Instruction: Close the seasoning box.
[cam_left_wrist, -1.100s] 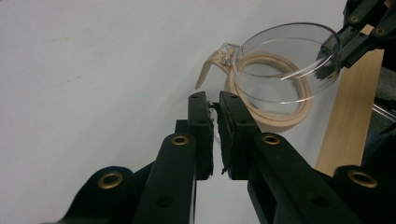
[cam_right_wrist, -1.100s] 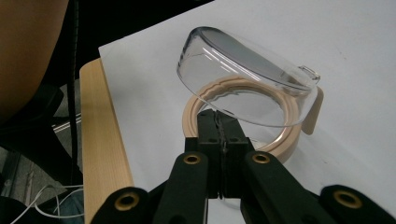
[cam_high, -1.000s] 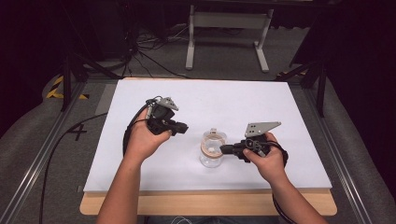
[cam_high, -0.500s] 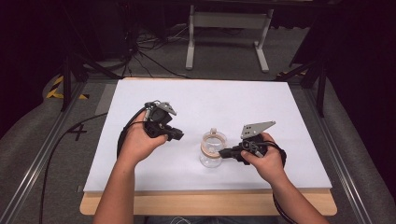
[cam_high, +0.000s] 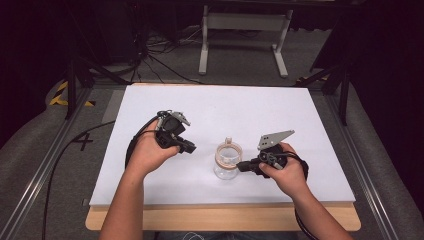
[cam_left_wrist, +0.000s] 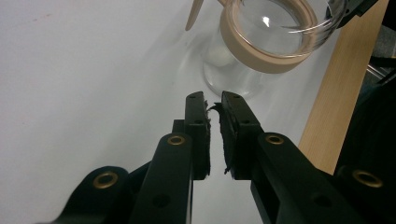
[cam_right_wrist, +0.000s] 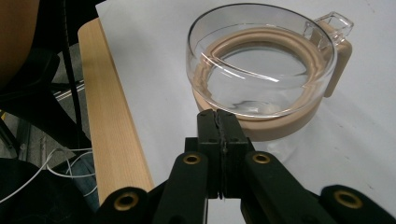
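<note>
high view: white sheet (cam_high: 300, 115) has loads of free room toward 12 o'clock; glass jar (cam_high: 227, 161) stands near the 6 o'clock edge, between both grippers.
left gripper view: left gripper (cam_left_wrist: 212, 103) nearly closed, just a slit, holding nothing, jar (cam_left_wrist: 261, 42) at 1 o'clock.
right gripper view: right gripper (cam_right_wrist: 218, 115) jaws pressed together, tips at the jar (cam_right_wrist: 264, 70) tan band; can't tell if they grip it. wooden table edge (cam_right_wrist: 112, 116) at 9 o'clock.
</note>
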